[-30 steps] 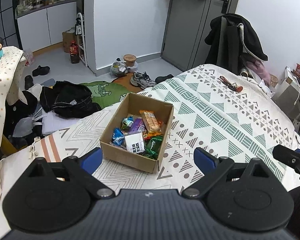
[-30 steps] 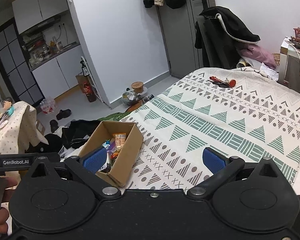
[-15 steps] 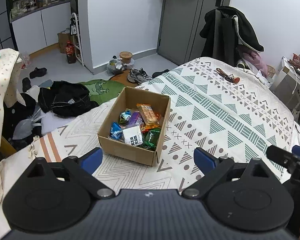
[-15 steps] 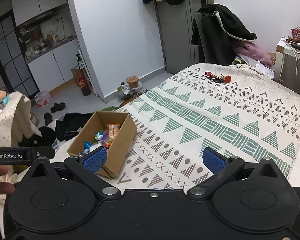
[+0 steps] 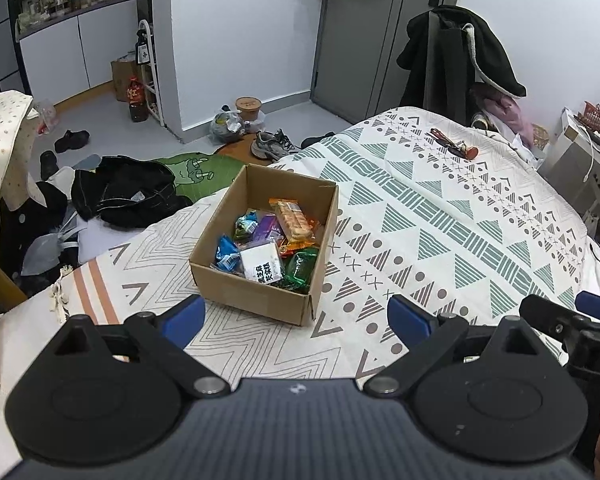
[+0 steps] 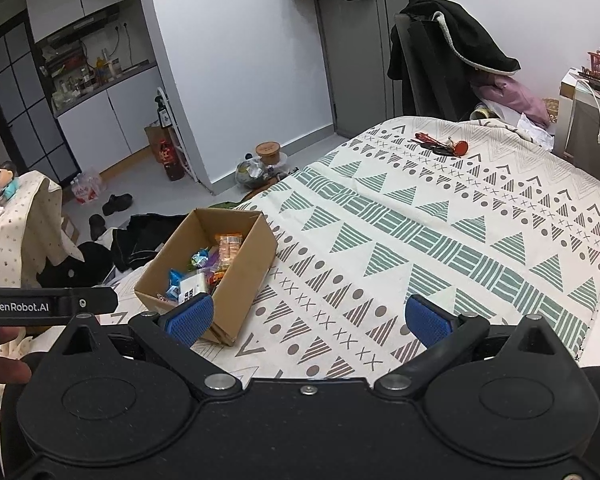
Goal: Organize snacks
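Both tools, left tool [image 5: 294,314] and right tool [image 6: 307,320], hang released and empty near the bed's [image 5: 440,216] foot corner; approach the cardboard box [image 5: 256,294] squarely, lifting one snack [image 5: 292,220] at a time.

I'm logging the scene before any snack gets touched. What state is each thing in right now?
cardboard box: open-topped, upright on the bed, holding wrapped snacks.
orange cracker pack: lying in the box on top of the other snacks.
white packet: in the box, printed face up.
left gripper: open, fingers wide apart, empty.
right gripper: open, empty.
grey door: shut.
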{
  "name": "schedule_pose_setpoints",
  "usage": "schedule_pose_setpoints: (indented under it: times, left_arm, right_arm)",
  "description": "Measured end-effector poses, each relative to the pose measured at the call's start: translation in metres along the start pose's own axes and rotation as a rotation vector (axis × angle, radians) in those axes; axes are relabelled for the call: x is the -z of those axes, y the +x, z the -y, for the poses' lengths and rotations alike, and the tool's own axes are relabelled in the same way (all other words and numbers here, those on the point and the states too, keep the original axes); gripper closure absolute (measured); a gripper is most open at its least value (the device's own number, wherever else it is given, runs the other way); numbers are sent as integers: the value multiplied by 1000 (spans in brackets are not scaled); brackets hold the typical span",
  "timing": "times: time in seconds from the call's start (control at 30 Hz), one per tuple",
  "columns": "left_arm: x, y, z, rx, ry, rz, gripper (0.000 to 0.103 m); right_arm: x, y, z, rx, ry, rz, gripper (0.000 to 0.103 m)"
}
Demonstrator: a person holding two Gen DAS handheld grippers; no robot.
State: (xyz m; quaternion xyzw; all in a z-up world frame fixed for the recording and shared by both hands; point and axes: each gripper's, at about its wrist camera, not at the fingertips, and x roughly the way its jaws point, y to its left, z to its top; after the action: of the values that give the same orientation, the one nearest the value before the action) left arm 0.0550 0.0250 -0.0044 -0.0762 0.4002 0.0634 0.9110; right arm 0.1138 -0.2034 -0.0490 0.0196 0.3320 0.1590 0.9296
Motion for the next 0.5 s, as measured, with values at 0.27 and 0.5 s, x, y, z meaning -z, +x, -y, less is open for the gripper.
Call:
schedule_pose_setpoints:
  times: [0.27,0.5]
  left_arm:
    - [2,-1,2,7,2,1,6]
    - [3,-3,3,6,-1,3,6]
  right_arm:
    - [0,-1,0,1,2,2,0]
    - [-1,-3,-1,1,0,7,0]
